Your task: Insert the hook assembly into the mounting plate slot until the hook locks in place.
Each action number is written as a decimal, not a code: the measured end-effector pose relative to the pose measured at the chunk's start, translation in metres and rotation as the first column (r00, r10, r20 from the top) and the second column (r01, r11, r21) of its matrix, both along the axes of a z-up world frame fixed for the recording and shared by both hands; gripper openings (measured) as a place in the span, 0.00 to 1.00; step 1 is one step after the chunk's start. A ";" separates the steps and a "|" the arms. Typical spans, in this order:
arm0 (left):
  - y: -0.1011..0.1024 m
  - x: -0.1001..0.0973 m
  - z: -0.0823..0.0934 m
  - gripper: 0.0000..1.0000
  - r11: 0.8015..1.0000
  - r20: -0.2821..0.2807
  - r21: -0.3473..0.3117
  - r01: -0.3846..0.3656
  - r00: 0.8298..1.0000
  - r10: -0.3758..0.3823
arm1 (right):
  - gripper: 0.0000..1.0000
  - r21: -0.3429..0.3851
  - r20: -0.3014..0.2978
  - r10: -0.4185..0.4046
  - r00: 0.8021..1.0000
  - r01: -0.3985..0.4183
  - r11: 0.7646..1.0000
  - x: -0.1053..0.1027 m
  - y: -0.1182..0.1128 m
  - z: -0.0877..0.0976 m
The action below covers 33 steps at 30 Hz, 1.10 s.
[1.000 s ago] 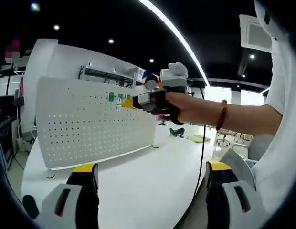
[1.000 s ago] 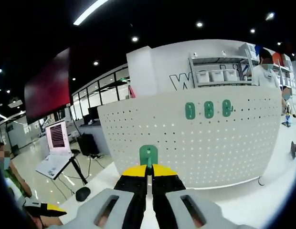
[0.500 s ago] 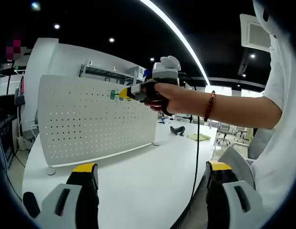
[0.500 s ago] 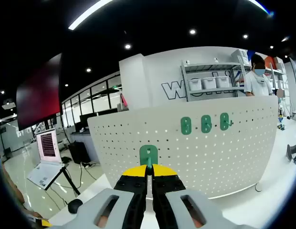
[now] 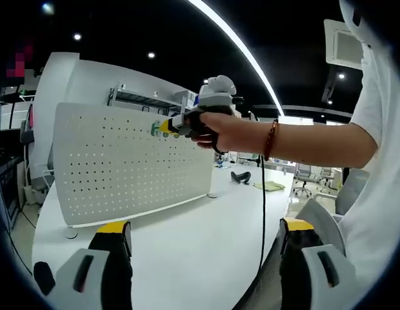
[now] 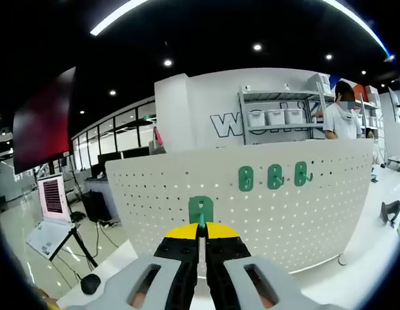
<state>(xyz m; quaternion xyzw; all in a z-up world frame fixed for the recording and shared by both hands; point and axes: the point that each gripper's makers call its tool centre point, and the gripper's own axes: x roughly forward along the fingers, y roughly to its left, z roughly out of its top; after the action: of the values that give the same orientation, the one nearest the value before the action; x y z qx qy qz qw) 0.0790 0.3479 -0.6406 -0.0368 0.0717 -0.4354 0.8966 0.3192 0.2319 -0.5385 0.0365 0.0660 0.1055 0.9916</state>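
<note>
A white perforated mounting plate stands upright on the white table; the left gripper view has it as a white pegboard. Three green hooks hang in a row near its top right. My right gripper is shut on another green hook, held up in front of the plate's holes, left of and below that row. In the left gripper view that right gripper, in a person's hand, reaches to the plate's upper part. My left gripper hangs open over the table with nothing between its jaws.
The white table runs out in front of the plate. A cable hangs from the hand. Shelving with bins and a person stand behind the plate. A laptop on a stand is at the far left.
The right gripper with its green hook has moved leftwards along the plate and closer to it. The left gripper has stayed where it was, open.
</note>
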 end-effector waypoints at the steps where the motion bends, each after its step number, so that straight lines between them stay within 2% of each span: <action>1: 0.000 -0.001 0.002 0.97 1.000 -0.003 -0.014 0.006 1.000 -0.006 | 0.01 -0.001 0.001 -0.002 1.000 0.002 1.000 0.001 0.000 0.001; 4: 0.000 0.001 0.005 0.98 1.000 0.008 -0.025 0.001 1.000 -0.001 | 0.01 0.008 0.010 -0.013 1.000 0.012 1.000 0.007 -0.001 0.004; 6: 0.001 0.002 0.001 0.98 1.000 -0.002 -0.011 0.000 1.000 0.000 | 0.01 -0.001 0.009 -0.015 1.000 0.015 1.000 0.011 0.000 0.004; 16: 0.005 0.004 0.000 0.98 1.000 -0.006 -0.024 -0.006 1.000 0.006 | 0.01 -0.008 0.032 -0.041 0.999 0.041 0.999 0.026 -0.002 0.011; 19: 0.007 0.007 -0.002 0.98 1.000 -0.007 -0.015 -0.009 1.000 0.009 | 0.01 0.006 0.028 -0.050 0.998 0.050 0.999 0.033 -0.002 0.011; 22: 0.008 0.009 -0.003 0.98 1.000 -0.006 -0.001 -0.009 1.000 0.009 | 0.01 -0.018 0.031 -0.054 0.998 0.055 0.998 0.036 -0.003 0.010; 25: 0.010 0.011 0.000 0.98 1.000 -0.004 -0.021 -0.011 1.000 0.011 | 0.01 -0.006 0.029 -0.060 0.998 0.060 0.998 0.040 -0.004 0.009; 33: 0.011 0.018 -0.003 0.97 1.000 -0.007 -0.010 -0.017 1.000 0.017 | 0.01 -0.020 0.034 -0.068 0.997 0.068 0.997 0.053 -0.004 0.012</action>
<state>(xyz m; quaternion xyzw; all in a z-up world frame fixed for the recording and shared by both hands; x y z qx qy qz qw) 0.0966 0.3590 -0.6438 -0.0436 0.0723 -0.4281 0.8998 0.3718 0.2283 -0.5261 0.0264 0.0493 0.0716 0.9959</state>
